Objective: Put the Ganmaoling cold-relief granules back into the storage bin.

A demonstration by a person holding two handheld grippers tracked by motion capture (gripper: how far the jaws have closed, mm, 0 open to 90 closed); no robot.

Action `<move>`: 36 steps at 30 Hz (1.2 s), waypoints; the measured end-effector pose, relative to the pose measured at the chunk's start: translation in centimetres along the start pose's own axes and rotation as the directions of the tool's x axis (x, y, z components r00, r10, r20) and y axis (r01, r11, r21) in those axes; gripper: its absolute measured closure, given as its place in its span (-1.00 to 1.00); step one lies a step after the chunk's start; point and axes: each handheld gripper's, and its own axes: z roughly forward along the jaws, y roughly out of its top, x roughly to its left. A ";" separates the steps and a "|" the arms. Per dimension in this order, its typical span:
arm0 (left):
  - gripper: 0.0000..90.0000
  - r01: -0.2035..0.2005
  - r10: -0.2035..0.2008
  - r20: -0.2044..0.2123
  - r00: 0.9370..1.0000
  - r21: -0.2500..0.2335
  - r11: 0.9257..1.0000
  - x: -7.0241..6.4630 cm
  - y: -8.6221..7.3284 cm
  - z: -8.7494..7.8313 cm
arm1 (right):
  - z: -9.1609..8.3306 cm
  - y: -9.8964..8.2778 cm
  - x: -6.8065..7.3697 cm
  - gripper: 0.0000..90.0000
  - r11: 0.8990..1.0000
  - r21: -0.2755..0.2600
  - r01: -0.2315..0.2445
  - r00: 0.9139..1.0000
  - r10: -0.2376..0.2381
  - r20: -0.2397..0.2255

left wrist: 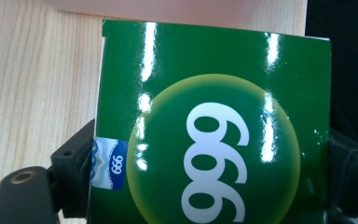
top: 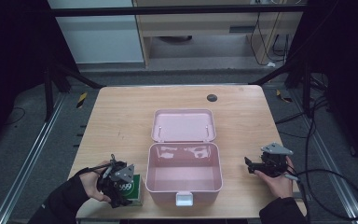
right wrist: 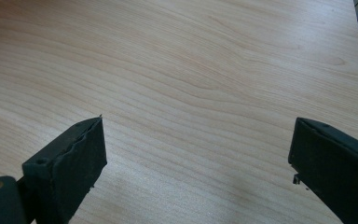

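Dark room around the rig, grey carpet, metal rails either side; pale wood desk (top: 121, 121) sits in the middle under the high view.

Green box (top: 131, 187) at the desk's near-left corner, just beside the left wall of the pink case, close to the front edge. Glossy face, white "999" inside a yellow-green disc, small blue label at one edge. From the left gripper view the green box (left wrist: 214, 135) sits between my two black jaws, one jaw against each side of it, so I read the left gripper (top: 116, 184) as clamped on the box. Box appears to rest on the desk; I cannot tell if it is lifted at all. Left hand (top: 92, 184) wraps the gripper from the left, dark sleeve behind it.

Pink case (top: 184, 186) centre-front, lid (top: 183, 125) swung open and lying flat toward the far side. Interior looks bare. White latch (top: 184, 199) on the front wall.

Right gripper (top: 251, 165) held over bare desk to the right of the case, well apart from it, jaws pointing toward the case. Right gripper view: jaws spread wide, bare wood grain (right wrist: 191, 93) between them. Right hand (top: 275, 179) underneath, cable (top: 335, 186) looping off to the right over the floor.

Small dark round disc (top: 211, 98) near the desk's far edge.
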 end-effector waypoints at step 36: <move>-0.69 -0.009 0.005 -0.083 0.997 -0.047 0.999 0.6 2.3 -8.6 | 0.1 -0.1 0.0 -0.90 1.000 0.008 0.001 1.000 -0.001 -0.001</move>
